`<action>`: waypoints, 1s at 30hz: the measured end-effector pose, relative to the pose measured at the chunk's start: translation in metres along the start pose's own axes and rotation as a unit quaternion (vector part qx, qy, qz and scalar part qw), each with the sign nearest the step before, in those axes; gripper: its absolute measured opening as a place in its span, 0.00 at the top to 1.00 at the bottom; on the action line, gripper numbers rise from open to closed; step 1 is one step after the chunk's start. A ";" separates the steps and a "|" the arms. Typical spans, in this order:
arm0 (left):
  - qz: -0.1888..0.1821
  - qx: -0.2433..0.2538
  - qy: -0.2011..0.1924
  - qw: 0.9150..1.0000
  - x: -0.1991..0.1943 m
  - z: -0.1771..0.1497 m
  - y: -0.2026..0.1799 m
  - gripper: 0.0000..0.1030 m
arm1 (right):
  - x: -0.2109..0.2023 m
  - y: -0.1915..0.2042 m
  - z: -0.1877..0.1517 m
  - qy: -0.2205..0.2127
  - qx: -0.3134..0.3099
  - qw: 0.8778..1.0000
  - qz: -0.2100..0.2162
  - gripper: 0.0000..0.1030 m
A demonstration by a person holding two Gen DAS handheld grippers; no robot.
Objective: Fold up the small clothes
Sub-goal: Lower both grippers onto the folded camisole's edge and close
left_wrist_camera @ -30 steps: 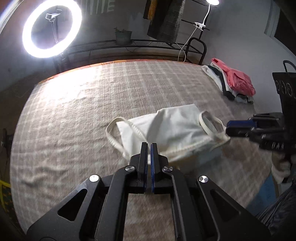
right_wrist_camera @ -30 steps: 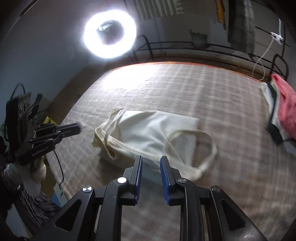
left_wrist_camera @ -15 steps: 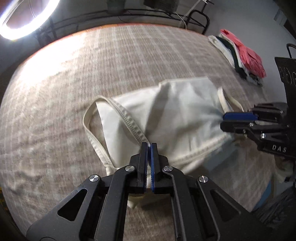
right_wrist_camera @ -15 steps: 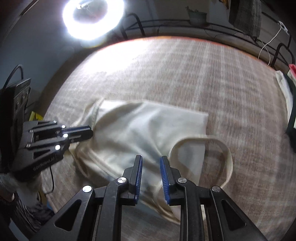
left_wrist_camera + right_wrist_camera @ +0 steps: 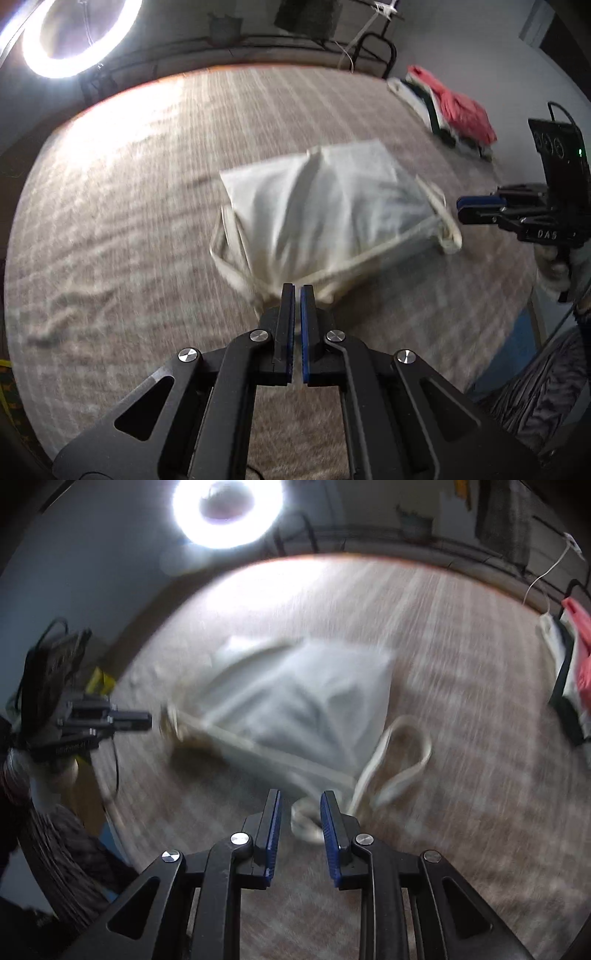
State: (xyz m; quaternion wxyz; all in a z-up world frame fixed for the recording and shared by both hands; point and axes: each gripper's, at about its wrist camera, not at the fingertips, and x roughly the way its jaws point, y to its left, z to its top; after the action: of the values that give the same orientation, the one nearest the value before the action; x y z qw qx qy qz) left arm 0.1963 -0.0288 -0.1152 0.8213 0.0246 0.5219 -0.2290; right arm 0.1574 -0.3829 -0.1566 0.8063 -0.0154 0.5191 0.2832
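Nearest in the left wrist view, the black left gripper [image 5: 297, 291] has its blue-padded jaws almost shut just short of the near hem of the cream sleeveless cotton top [image 5: 321, 210]; whether it pinches cloth is unclear. The black right gripper [image 5: 298, 806] stands open at the top's near right corner, beside a looped strap. The top lies crumpled mid-way across the beige checked cloth surface [image 5: 129, 206], its long axis running left to right, straps at both ends.

A ring light [image 5: 70, 37] glares at top, its sheen on the blurred, fisheye-curved bedspread [image 5: 129, 166].
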 end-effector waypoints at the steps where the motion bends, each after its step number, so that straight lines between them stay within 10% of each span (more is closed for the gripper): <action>1: 0.003 -0.011 -0.010 1.000 -0.001 0.006 0.001 1.00 | 0.000 -0.002 0.008 -0.012 0.008 1.000 -0.006 0.77; 6: 0.007 -0.106 -0.032 0.994 0.019 0.036 0.036 1.00 | 0.008 -0.015 0.036 -0.052 0.056 0.995 -0.059 0.67; 19: -0.080 -0.267 -0.010 0.960 0.081 0.059 0.108 0.81 | 0.056 -0.092 0.060 -0.069 0.227 0.971 0.010 0.54; 25: -0.102 -0.290 -0.022 0.951 0.096 0.062 0.108 0.91 | 0.072 -0.101 0.065 -0.068 0.244 0.967 0.035 0.69; 30: -0.062 -0.259 -0.049 0.963 0.089 0.065 0.090 0.98 | 0.081 -0.092 0.073 -0.061 0.219 0.973 0.032 0.96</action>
State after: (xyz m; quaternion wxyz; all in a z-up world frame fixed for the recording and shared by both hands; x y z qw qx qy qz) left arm 0.3187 0.0019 -0.1805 0.8085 -0.2328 0.5229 -0.1369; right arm 0.2861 -0.4015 -0.2164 0.8106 0.1953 0.5189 0.1884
